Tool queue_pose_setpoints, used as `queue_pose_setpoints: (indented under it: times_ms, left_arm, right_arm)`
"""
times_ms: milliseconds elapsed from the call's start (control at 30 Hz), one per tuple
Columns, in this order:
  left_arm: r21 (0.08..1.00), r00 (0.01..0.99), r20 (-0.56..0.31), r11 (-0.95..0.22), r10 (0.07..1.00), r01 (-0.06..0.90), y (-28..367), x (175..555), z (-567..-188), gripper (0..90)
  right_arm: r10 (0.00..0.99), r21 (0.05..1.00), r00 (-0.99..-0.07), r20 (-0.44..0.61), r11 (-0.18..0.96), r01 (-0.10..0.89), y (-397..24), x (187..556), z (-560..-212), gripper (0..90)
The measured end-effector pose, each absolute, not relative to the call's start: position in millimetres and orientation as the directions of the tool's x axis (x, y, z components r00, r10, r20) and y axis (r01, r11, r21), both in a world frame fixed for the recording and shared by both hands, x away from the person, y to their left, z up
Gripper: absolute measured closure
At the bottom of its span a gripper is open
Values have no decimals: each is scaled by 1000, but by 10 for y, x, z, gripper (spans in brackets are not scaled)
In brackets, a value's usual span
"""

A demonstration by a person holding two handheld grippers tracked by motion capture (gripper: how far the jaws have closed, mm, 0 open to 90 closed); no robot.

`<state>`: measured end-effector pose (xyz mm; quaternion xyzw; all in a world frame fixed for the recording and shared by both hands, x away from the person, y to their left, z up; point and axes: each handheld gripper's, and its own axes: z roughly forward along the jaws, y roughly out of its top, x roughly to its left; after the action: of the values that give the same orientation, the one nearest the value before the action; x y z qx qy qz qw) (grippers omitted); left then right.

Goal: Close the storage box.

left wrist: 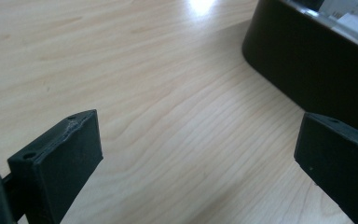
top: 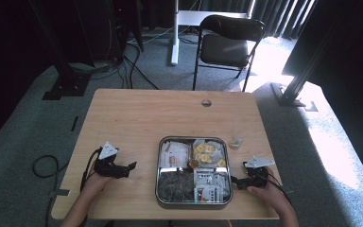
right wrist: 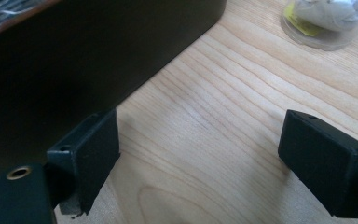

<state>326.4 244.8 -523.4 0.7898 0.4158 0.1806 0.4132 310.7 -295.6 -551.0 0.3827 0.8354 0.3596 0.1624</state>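
On the table [top: 137, 113], both grippers sit either side of the metal tray [top: 158, 165], each held by a hand coming from the near edge.

Left gripper [top: 131, 166]: jaws spread wide, nothing between them, just bare wood. In the left gripper view [left wrist: 196, 154] the gap frames plain tabletop; the tray's dark outer wall [left wrist: 307, 70] sits ahead and toward the far-side jaw, near but not touching as far as I can see. Jaws point at the tray's left side, gripper low over the wood.

Right gripper [top: 235, 181]: also spread wide, empty. In the right gripper view [right wrist: 198, 154] one jaw sits just beside the tray wall [right wrist: 88, 60]; can't tell if it's touching. Other jaw is over open wood. Jaws point at the tray's right side near its front corner.

Small clear cup [top: 236, 142] stands on the table beyond the right gripper, close to the tray's right rim, well apart from the jaws. In the right gripper view [right wrist: 328, 21] it shows something pale and a bit of yellow inside.

Tray is divided into compartments: yellow round pieces [top: 204, 152] in the far-right one, white packets [top: 174, 152] far-left, dark stuff [top: 174, 184] near-left, mixed white bits [top: 210, 184] near-right, closest to the right gripper.
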Motion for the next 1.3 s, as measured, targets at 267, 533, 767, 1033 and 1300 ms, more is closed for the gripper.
queue_pose_setpoints:
  times_ms: [267,533,767,1033,1300]
  left_arm:
    - [789,561,-62,-304,825,534,2571,3194,-5322,10]
    - [776,531,-61,-295,845,558,2699,3090,-5375,10]
    - [766,512,-58,-291,857,574,2790,3025,-5411,10]
    - [751,461,-53,-269,886,603,2918,2931,-5422,10]
    - [751,433,-72,-237,899,616,3052,2862,-5423,10]
  right_arm:
    - [756,725,-654,4,448,523,-2956,3107,-5510,120]
    - [756,725,-654,4,448,523,-2956,3107,-5510,120]
    - [755,726,-655,3,449,521,-2956,3108,-5510,120]
    - [756,726,-654,4,448,522,-2955,3107,-5510,120]
    - [756,726,-654,4,448,522,-2955,3107,-5510,120]
